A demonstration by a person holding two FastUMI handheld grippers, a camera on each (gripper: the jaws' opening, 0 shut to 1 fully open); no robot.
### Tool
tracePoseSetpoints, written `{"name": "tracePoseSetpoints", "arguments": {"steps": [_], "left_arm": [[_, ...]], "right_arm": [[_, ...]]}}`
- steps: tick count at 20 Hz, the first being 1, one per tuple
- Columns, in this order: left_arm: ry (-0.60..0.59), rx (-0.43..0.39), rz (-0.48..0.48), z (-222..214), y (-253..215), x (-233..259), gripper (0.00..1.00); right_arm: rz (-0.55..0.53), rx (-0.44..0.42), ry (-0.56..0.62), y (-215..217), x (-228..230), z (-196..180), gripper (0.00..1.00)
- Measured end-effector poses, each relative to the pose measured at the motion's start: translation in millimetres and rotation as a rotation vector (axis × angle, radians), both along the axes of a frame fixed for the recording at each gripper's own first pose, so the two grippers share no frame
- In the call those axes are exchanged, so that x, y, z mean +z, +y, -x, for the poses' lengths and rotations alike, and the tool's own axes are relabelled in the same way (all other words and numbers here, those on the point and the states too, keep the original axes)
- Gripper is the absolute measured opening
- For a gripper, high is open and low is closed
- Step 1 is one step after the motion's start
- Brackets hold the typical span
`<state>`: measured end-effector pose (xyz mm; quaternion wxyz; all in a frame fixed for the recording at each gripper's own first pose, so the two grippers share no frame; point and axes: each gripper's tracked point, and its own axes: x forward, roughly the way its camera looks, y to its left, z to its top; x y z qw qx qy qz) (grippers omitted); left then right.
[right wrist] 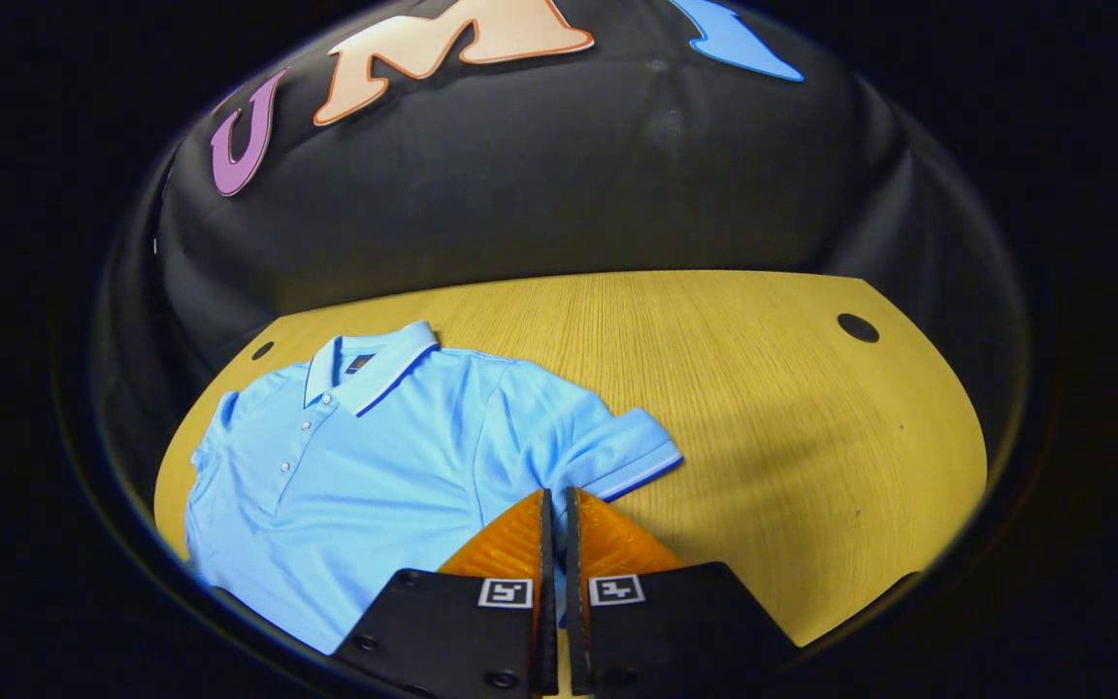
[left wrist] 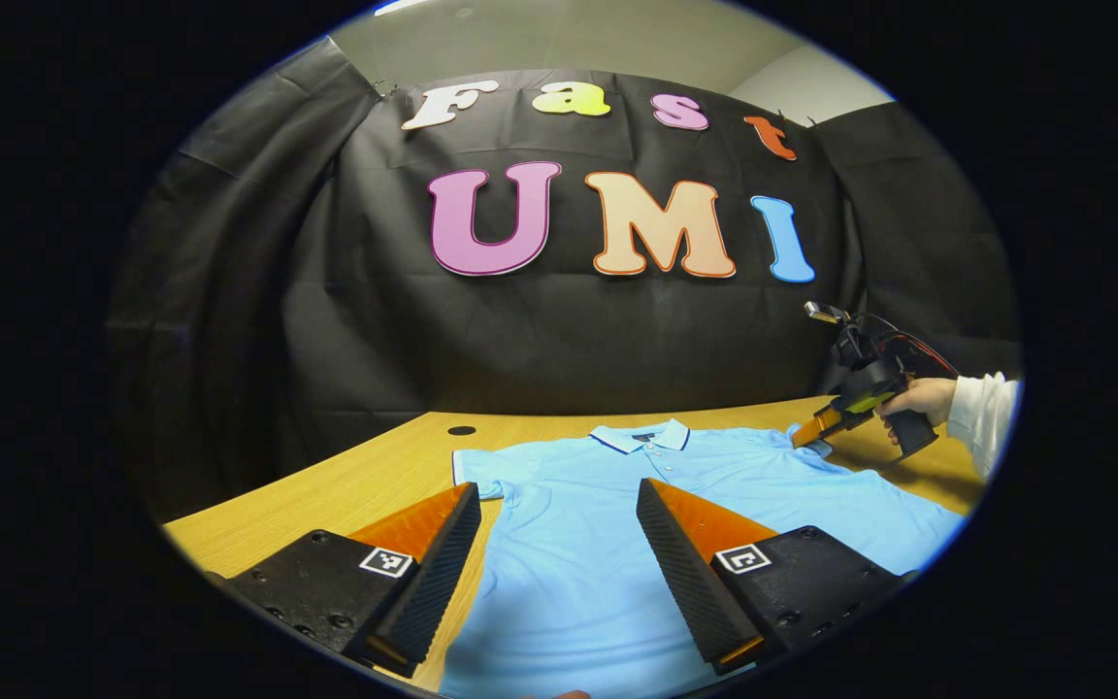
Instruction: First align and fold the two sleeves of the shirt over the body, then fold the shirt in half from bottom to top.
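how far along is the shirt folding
Nothing is folded yet: the shirt lies flat on the table, both sleeves out. In hand: the right gripper is nearly closed at the right sleeve; the left gripper is open above the body. Both sleeve folds and the bottom-to-top fold remain.

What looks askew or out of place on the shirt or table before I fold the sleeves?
Nothing stands out. The light blue polo shirt lies flat, front up, on the wooden table, collar neat, both short sleeves spread out. The right gripper is nearly closed at the sleeve; the left gripper hovers open above the body.
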<state>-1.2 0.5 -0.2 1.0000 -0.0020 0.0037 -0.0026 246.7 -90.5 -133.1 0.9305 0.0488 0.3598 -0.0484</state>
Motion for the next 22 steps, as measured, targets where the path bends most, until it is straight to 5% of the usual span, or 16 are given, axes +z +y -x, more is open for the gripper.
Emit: {"name": "tracePoseSetpoints", "arguments": {"steps": [4, 8, 11, 17, 18, 19, 22], "left_arm": [[0.0, -0.001, 0.0, -1, 1, 0, 0.96], [0.0, -0.001, 0.0, 0, 1, 0, 0.96], [0.0, -0.002, 0.0, 0, 1, 0, 0.97], [0.0, -0.002, -0.002, -1, 1, 0, 0.97], [0.0, -0.001, -0.001, 0, 2, -1, 0.96], [-0.001, -0.001, -0.001, 0, 2, 0, 0.96], [0.0, -0.001, -0.001, -1, 2, 1, 0.96]], "right_arm": [[-0.077, 0.016, -0.119, 27, 41, -15, 0.07], [-0.319, 0.084, -0.207, 86, 75, -24, 0.06], [-0.49, 0.148, -0.164, 125, 65, -15, 0.06], [-0.463, 0.218, -0.124, 159, 31, -15, 0.09], [-0.462, 0.233, -0.117, 164, 29, -13, 0.24], [-0.452, 0.246, -0.116, 164, 29, -9, 0.21], [-0.387, 0.283, -0.127, 163, 27, -6, 0.96]]}}
